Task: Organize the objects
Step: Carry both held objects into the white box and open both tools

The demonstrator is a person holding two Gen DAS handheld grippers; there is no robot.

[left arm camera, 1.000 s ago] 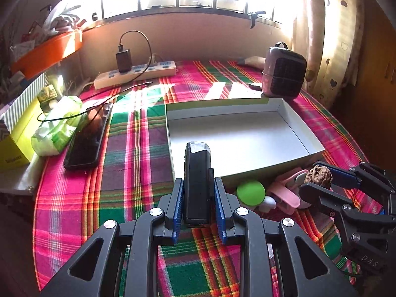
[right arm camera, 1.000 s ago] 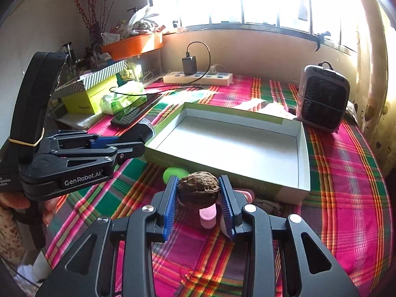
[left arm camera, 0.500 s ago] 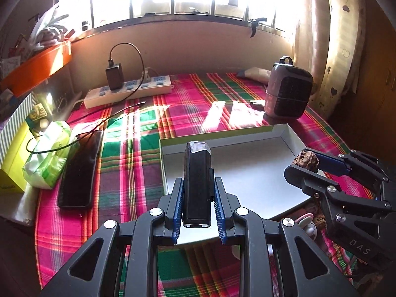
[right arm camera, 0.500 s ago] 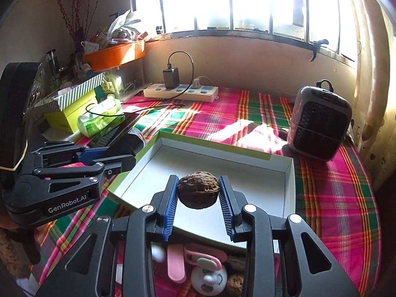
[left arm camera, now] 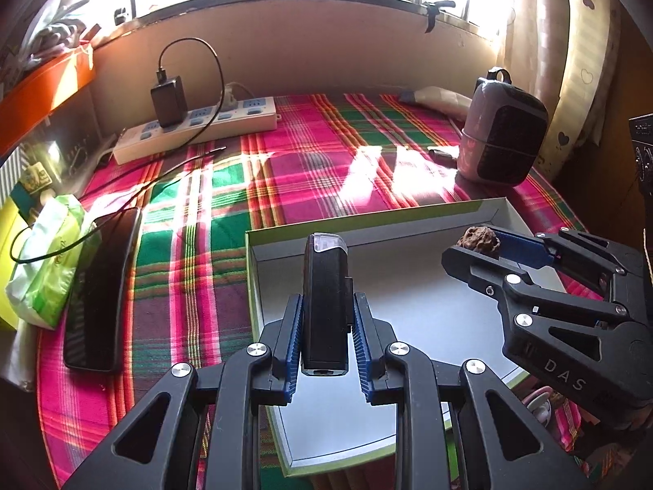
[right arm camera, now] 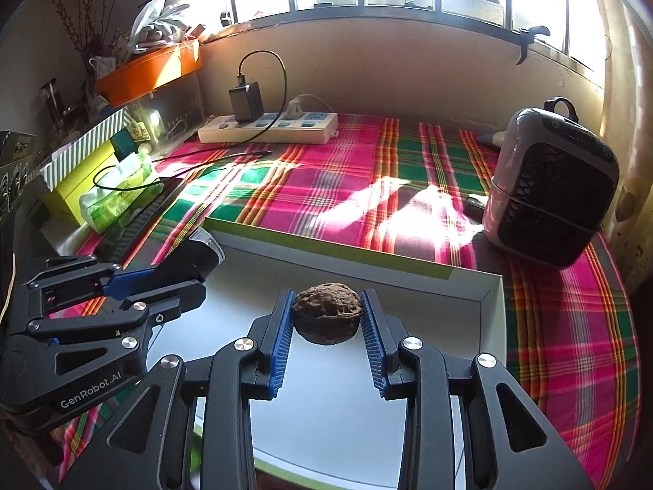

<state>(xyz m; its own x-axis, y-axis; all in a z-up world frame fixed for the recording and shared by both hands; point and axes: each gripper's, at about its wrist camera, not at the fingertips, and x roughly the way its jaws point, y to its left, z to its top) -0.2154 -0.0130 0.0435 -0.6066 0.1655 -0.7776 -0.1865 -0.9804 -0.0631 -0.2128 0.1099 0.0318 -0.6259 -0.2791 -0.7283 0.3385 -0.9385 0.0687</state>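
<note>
Pink items (left arm camera: 538, 402) mostly hidden behind the right gripper (left arm camera: 475, 245) and tray (left arm camera: 367, 220)

A black, slim rectangular device (left arm camera: 325, 302) with a pale translucent tip, possibly a small lamp, stands lengthwise at lower centre of the left view, clamped between blue pads. A brown, wrinkled walnut (right arm camera: 327, 318) sits at centre of the right view, pinched on both sides. Beneath both spreads a shallow open box (left arm camera: 428, 310), grey-white inside with a green rim, filling the lower right.
</note>
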